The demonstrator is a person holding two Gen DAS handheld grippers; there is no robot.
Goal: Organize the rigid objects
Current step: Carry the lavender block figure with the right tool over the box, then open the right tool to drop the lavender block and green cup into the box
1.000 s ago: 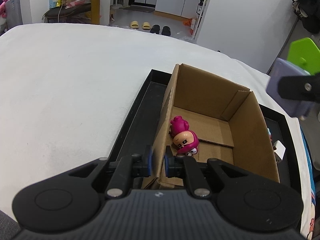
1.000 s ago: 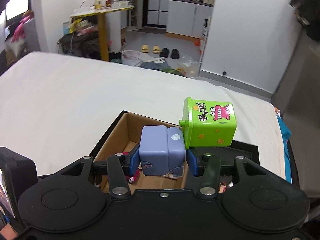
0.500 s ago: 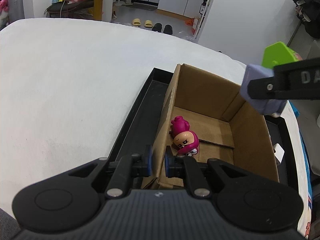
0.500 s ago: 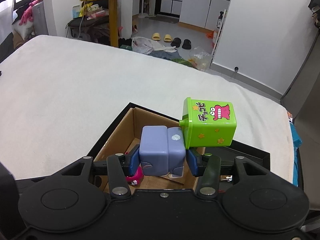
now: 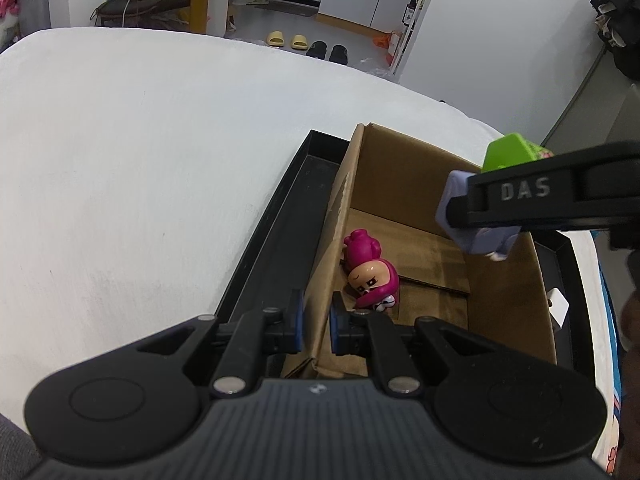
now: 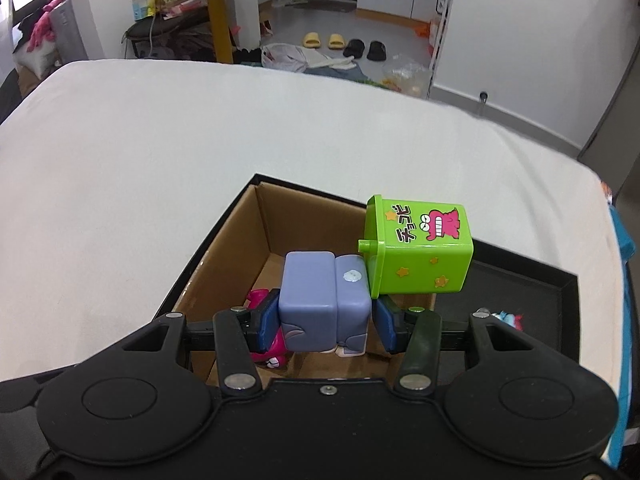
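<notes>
Holding the toy (image 6: 324,300) over the box (image 5: 508,292).
My right gripper (image 6: 326,322) clamps its flat purple sides; hard, light plastic, green bin at 1 o'clock. My left gripper (image 5: 316,322) pinches the box wall.

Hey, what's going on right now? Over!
Left gripper shut on cardboard box wall. Right gripper shut on purple-and-green toy, above box. Pink figure lies inside, near left wall.

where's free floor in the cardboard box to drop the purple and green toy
The cardboard box floor is bare along its far wall and right side. The pink figure crowds the near left corner, beside the wall the left gripper pinches. The toy hangs in the right gripper.
</notes>
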